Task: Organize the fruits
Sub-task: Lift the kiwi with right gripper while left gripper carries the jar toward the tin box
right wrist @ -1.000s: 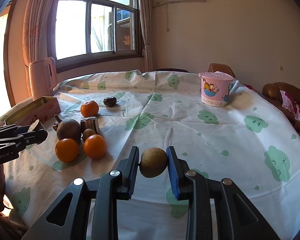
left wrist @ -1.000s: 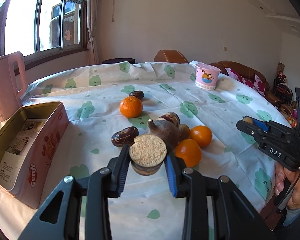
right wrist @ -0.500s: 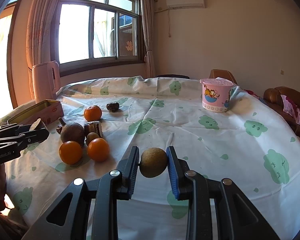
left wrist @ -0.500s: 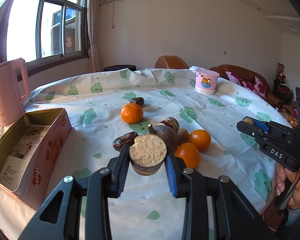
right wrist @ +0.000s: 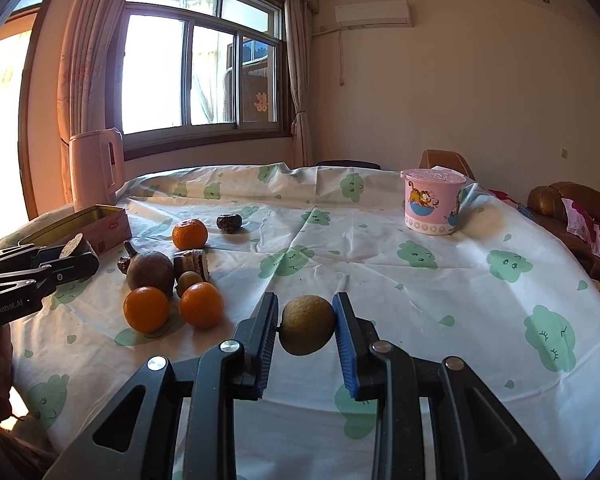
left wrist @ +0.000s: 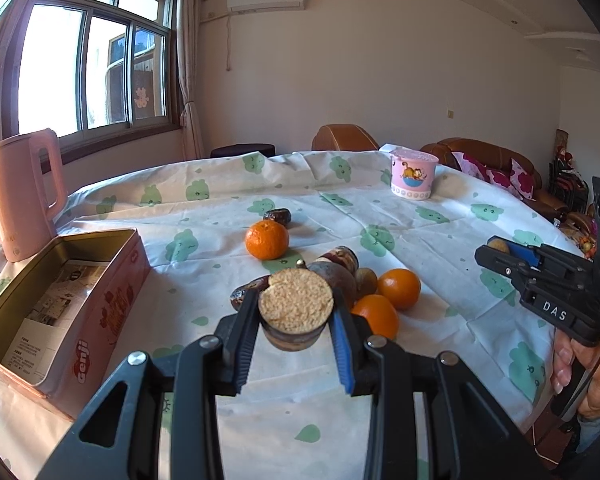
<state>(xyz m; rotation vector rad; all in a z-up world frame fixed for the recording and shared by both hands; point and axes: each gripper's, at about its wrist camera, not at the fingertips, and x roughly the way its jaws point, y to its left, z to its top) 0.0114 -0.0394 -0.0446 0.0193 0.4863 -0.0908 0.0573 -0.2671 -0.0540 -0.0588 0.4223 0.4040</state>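
My left gripper (left wrist: 295,314) is shut on a cut chunk of brown root (left wrist: 296,308), its pale round face toward the camera, held above the tablecloth. My right gripper (right wrist: 306,320) is shut on a small brownish-green round fruit (right wrist: 308,324), also off the table. Between the two lies a cluster: a big brown root (right wrist: 150,274), a cut piece (right wrist: 191,263), a small brown fruit (right wrist: 189,280) and two oranges (right wrist: 146,309) (right wrist: 201,305). A third orange (left wrist: 267,239) and a dark date (left wrist: 278,214) lie farther back. Another date (left wrist: 242,296) is partly hidden behind my left fingers.
An open pink tin (left wrist: 100,234) with paper inside stands at the left, a pink kettle (left wrist: 24,196) behind it. A pink lidded cup (right wrist: 434,206) sits at the far right of the table. A hand (left wrist: 592,376) holds the right gripper's handle. Chairs and a sofa stand beyond.
Both grippers have tipped upward a little, so the table sits lower in each view. Each keeps its hold; the fruits on the cloth have not moved.
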